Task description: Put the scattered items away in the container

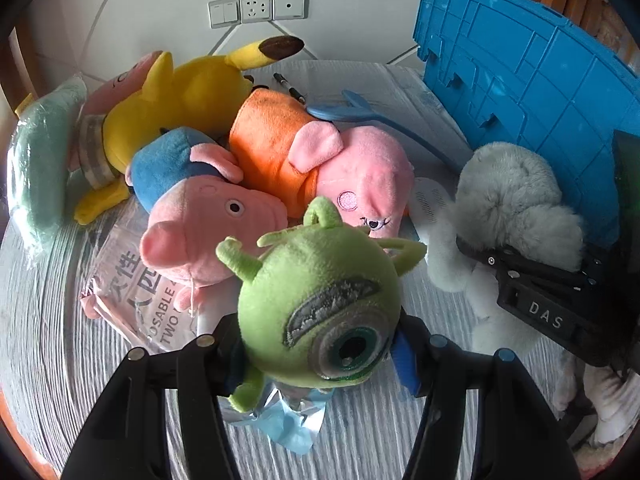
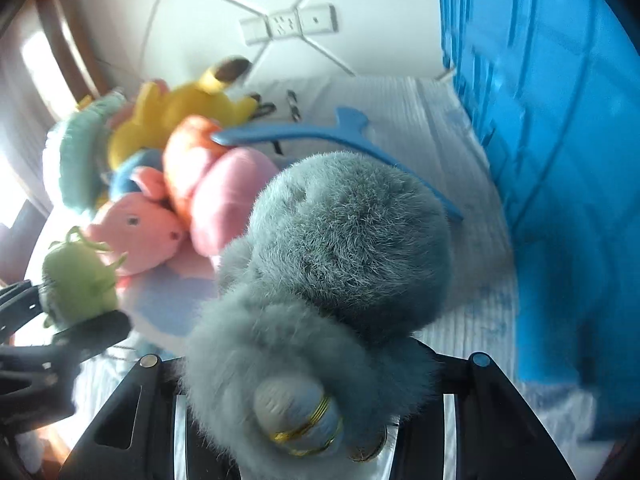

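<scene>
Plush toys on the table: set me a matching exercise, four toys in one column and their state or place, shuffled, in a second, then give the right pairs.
Toys:
1. green one-eyed plush
2. grey fluffy plush
3. yellow plush
4. pig in orange dress

States:
A. at the back of the pile, near the wall
B. held in the right gripper
C. held in the left gripper
D. lying in the pile, beside the pig in blue

Pairs: 1-C, 2-B, 3-A, 4-D
</scene>
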